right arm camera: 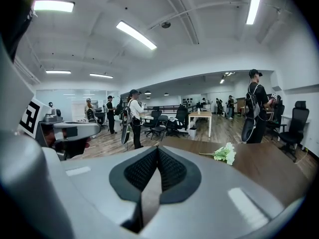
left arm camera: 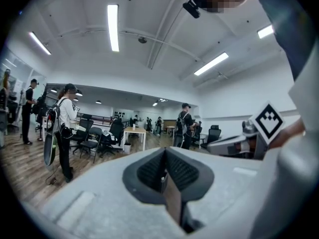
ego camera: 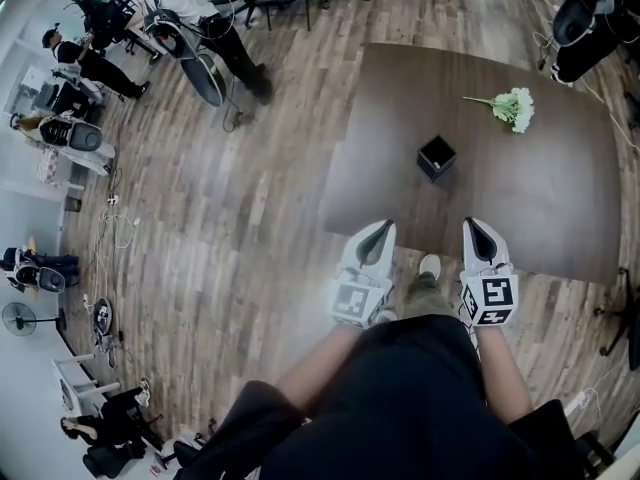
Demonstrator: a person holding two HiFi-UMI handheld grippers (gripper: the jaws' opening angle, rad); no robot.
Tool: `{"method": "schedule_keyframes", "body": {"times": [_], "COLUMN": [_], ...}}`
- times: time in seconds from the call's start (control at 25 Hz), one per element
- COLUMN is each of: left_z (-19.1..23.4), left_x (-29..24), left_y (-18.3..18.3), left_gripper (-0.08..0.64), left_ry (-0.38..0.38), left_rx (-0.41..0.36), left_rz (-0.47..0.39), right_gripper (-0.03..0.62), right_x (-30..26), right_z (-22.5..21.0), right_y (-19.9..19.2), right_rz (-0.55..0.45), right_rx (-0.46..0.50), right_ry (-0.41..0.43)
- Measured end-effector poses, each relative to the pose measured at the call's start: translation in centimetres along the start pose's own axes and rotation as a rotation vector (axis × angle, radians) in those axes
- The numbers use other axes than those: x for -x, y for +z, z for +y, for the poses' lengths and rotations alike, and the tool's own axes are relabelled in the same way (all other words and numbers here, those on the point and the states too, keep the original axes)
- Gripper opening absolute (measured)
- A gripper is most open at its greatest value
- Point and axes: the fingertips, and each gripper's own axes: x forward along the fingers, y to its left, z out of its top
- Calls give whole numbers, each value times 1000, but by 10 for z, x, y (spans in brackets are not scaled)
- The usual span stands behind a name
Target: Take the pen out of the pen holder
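Observation:
A small black square pen holder (ego camera: 436, 156) stands on the dark brown table (ego camera: 560, 198), near its front middle. No pen shows in it from the head view. Both grippers hang side by side just short of the table's near edge, over the wooden floor. My left gripper (ego camera: 384, 230) (left arm camera: 164, 158) is shut with nothing between its pads. My right gripper (ego camera: 473, 226) (right arm camera: 157, 156) is also shut and empty. The holder lies ahead of them, between their lines. Neither gripper view shows the holder.
A bunch of pale green flowers (ego camera: 514, 108) (right arm camera: 225, 154) lies on the table's far right. A black office chair (ego camera: 585, 18) stands past the far right corner. People (ego camera: 205, 13) and chairs (left arm camera: 92, 141) fill the room to the left.

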Motion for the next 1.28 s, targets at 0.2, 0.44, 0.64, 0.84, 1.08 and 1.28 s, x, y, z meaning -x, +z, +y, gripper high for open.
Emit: {"method": "schedule_keyframes", "body": {"times": [0.2,0.44,0.64,0.84,1.08,1.28], "left_z": [6,3,-1,-9,-15,-7], "left_x": [-51,-108,-153,-204,-255,-282], "left_y": [-12,-35,-64,-99,-149,-178], "left_gripper": [2,2,3,41,58,81], "left_ry": [15,33,26,-1,-31,-48], "left_rx": [-1,39,55,42,45,-13], "left_rz": [39,131,218,311,445,549], "right_gripper": [2,2,2,2,2,2], "right_x": [-25,-51,-74,-97,-116,-130], "right_z": [-41,-82,-109,-136,-168,-196], "right_y": [-1,-4,-8,-22,-27,-33], "right_rz": [17,37,47,69,86,104], "right_rx": [-17,-40,-57,-61,-56,-69], "right_ry": [-2,19,49,88,124,114]}}
